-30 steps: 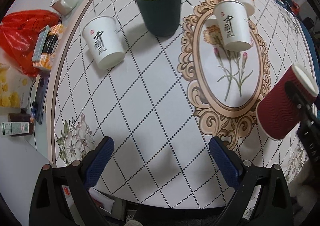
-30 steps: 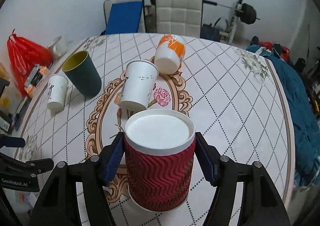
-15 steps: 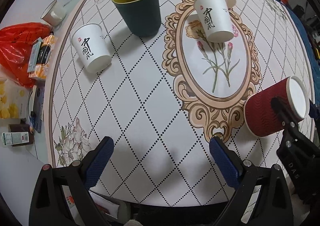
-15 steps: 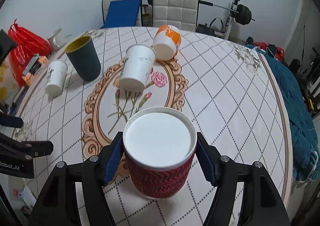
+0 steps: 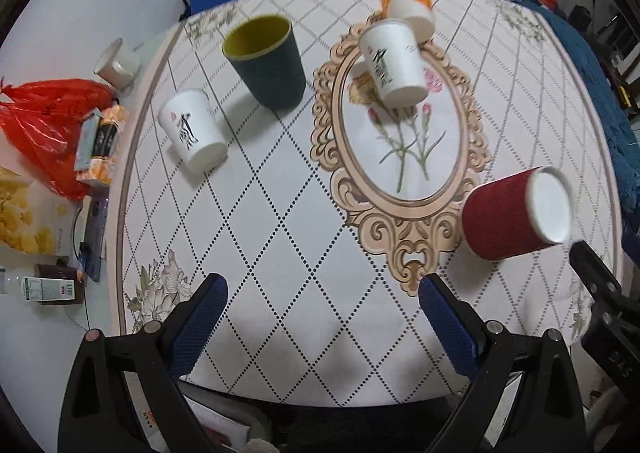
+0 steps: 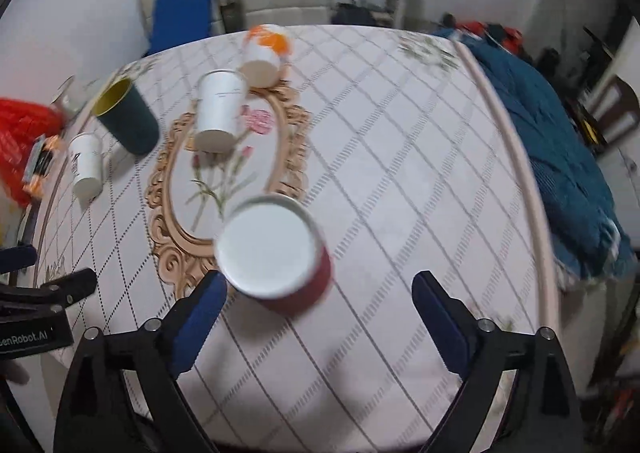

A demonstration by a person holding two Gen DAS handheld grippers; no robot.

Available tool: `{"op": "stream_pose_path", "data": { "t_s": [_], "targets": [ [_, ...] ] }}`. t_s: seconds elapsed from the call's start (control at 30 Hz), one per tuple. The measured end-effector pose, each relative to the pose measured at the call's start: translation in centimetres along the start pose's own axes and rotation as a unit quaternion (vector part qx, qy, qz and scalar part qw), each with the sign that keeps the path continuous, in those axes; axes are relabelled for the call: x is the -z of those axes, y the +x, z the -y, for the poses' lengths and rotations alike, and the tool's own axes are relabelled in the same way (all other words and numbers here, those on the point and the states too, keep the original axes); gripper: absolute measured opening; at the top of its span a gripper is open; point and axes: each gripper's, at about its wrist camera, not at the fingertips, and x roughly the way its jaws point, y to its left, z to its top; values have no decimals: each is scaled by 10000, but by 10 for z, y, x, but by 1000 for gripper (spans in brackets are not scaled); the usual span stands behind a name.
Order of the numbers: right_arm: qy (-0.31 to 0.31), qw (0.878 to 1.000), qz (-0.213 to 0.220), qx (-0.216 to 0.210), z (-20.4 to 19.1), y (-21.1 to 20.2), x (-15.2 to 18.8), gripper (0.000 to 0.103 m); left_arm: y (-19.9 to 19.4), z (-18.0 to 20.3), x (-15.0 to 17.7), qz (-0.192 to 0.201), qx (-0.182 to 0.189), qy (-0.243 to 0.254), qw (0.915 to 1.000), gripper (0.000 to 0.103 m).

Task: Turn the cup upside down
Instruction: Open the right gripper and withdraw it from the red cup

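Standing upside down on the table (image 6: 400,157), the red ribbed cup (image 6: 276,249) shows its white base upward at lower centre of my right wrist view, and at the right edge of my left wrist view (image 5: 516,213). My right gripper (image 6: 316,301) has its jaws opening, spread wide; the cup sits just ahead of the left blue pad (image 6: 200,311), and I cannot tell whether that pad touches it, while the right pad is well clear. My left gripper (image 5: 322,311) also has its jaws opening, with only patterned tablecloth between them. Beyond the red cup, in the oval floral medallion (image 5: 400,121), a white paper cup (image 5: 394,63) stands inverted, and an orange-and-white cup (image 5: 408,7) lies just behind it, near the upper centre. To the upper left stands a dark green cup (image 5: 268,61), mouth up, with a yellow interior. Left of it a second white paper cup (image 5: 192,131) stands inverted. At the far left, off the cloth, lies a red plastic bag (image 5: 44,125).
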Motion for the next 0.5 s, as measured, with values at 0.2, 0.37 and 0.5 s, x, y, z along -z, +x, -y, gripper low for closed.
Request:
{"op": "stream_pose_path", "data": {
  "t_s": [0.2, 0.37, 0.5],
  "targets": [
    [276, 9992, -12, 295, 25, -45, 15, 99, -38, 9, 12, 281, 91, -113, 9995, 101],
    [285, 9988, 129, 376, 39, -86, 25, 99, -79, 19, 25, 579, 180, -139, 9981, 101],
    [244, 9984, 303, 407, 48, -121, 32, 99, -115, 28, 40, 822, 237, -111, 9963, 101]
  ]
}}
